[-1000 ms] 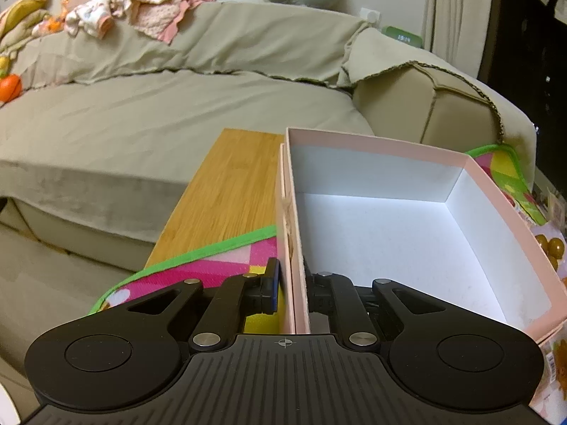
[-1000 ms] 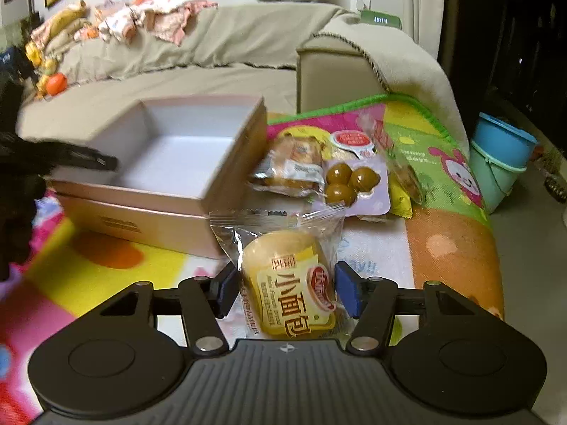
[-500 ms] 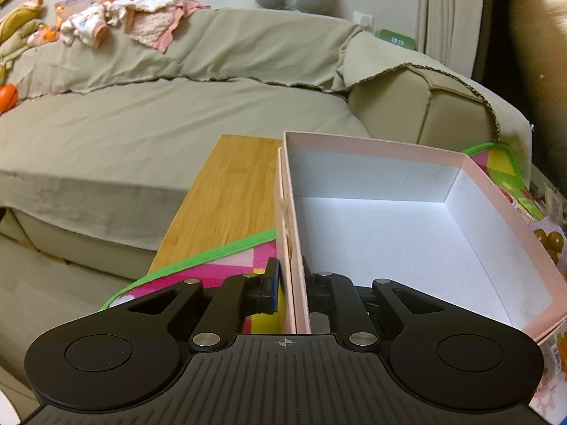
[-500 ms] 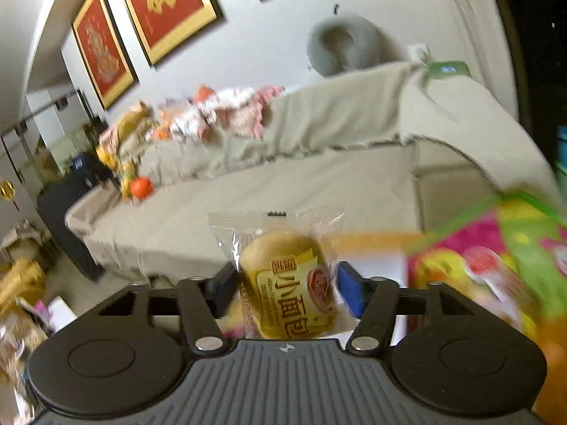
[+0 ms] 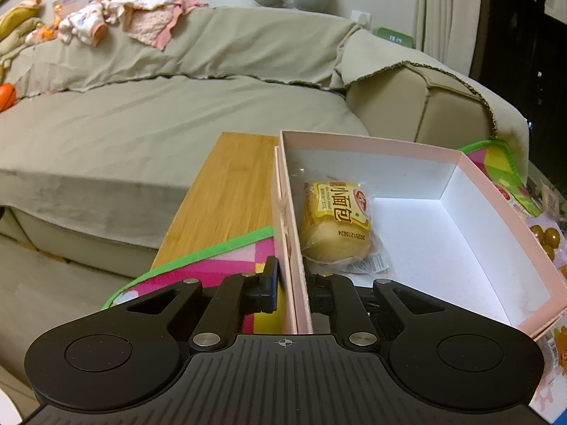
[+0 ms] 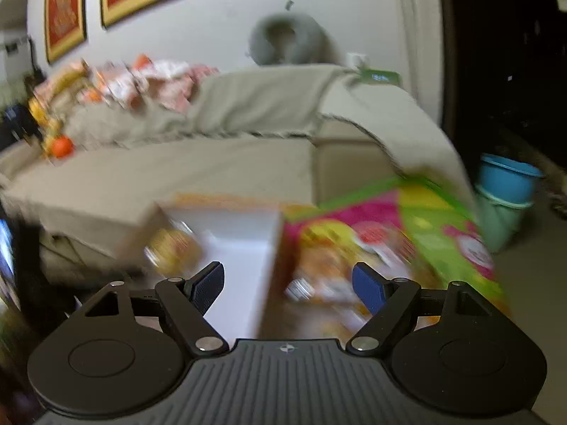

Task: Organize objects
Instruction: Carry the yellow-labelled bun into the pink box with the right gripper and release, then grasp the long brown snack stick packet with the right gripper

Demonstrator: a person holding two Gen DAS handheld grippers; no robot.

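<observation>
A pink box (image 5: pixel 496 198) with a white inside stands on a colourful play mat. My left gripper (image 5: pixel 292 283) is shut on the box's left wall, one finger outside and one inside. A wrapped yellow bread bun (image 5: pixel 336 223) lies inside the box against that wall. In the blurred right wrist view my right gripper (image 6: pixel 288 283) hangs above the box (image 6: pixel 244 244) with its jaws opening and nothing between them. The bun (image 6: pixel 173 248) shows as a yellow smear in the box's left part.
A wooden table top (image 5: pixel 226 191) runs left of the box, a beige sofa (image 5: pixel 141 124) behind it. More wrapped snacks (image 6: pixel 333 276) lie on the mat (image 6: pixel 425 230) right of the box. Brown balls in a pack (image 5: pixel 547 237) sit by the box. Blue buckets (image 6: pixel 506 191) stand on the floor.
The bun has left my right gripper and now lies in the box. The right gripper's jaws have spread and it has lifted. The left gripper has kept its hold on the box wall.
</observation>
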